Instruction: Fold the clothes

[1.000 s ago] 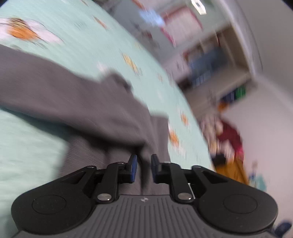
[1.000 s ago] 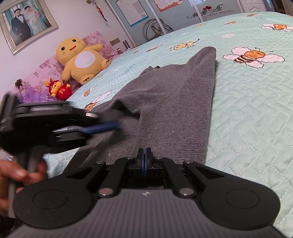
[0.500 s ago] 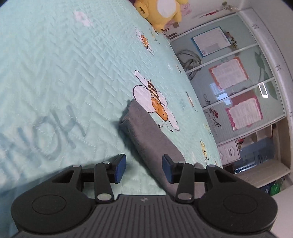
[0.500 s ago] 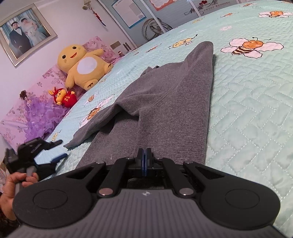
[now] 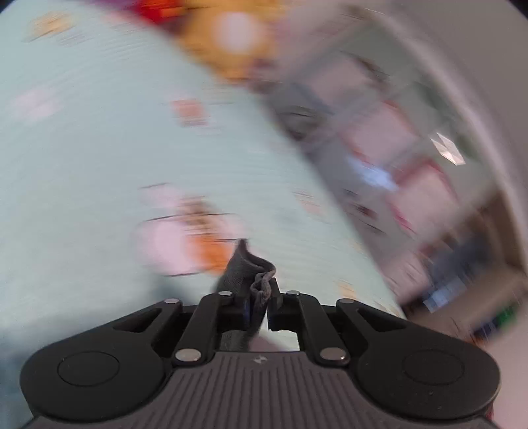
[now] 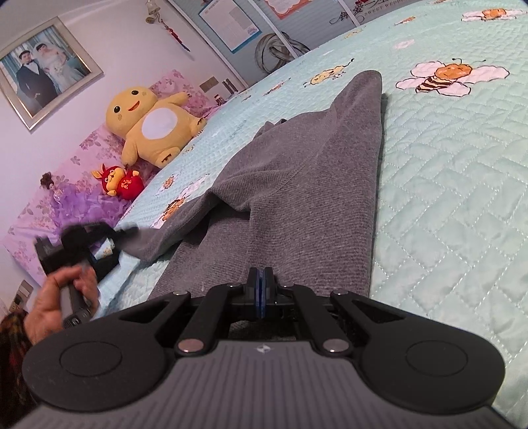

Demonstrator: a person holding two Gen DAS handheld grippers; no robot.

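Lying on the mint quilted bee-print bed point(image 6: 455, 184), the grey knit garment point(image 6: 297, 184) is pinched by both the left hand-held gripper point(image 5: 259, 305) and the fully closed right hand-held gripper point(image 6: 260, 290); "SWEET WEDD" is read on the wall lettering point(image 6: 369, 10).

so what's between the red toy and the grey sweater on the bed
In the right wrist view, only bare mint bedspread with bee prints lies between the red toy and the grey sweater; nothing else sits there.
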